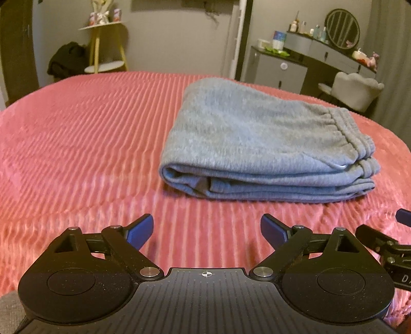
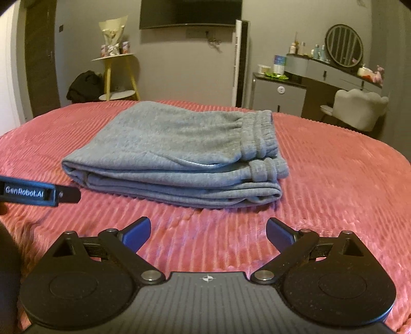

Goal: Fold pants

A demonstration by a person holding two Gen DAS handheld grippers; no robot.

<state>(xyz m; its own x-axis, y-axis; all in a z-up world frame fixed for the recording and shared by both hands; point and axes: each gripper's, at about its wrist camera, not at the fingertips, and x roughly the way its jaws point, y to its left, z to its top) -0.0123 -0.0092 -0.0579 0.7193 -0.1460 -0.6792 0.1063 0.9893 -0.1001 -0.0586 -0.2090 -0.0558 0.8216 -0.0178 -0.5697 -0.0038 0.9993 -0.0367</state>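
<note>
Grey sweatpants [image 1: 257, 138] lie folded in a thick stack on the pink ribbed bedspread [image 1: 77, 144], waistband at the right end. They also show in the right wrist view [image 2: 174, 151]. My left gripper [image 1: 206, 230] is open and empty, hovering over the bedspread short of the stack's near edge. My right gripper [image 2: 208, 232] is open and empty, also short of the stack. The right gripper's side shows at the right edge of the left wrist view [image 1: 385, 244]. The left gripper's side shows at the left edge of the right wrist view [image 2: 38, 192].
Beyond the bed stand a yellow side table [image 2: 120, 77], a dark heap of clothes [image 2: 84, 86], a grey cabinet [image 2: 277, 93], a vanity with a round mirror [image 2: 344, 46] and a pale chair [image 2: 359, 108]. A TV [image 2: 190, 12] hangs on the wall.
</note>
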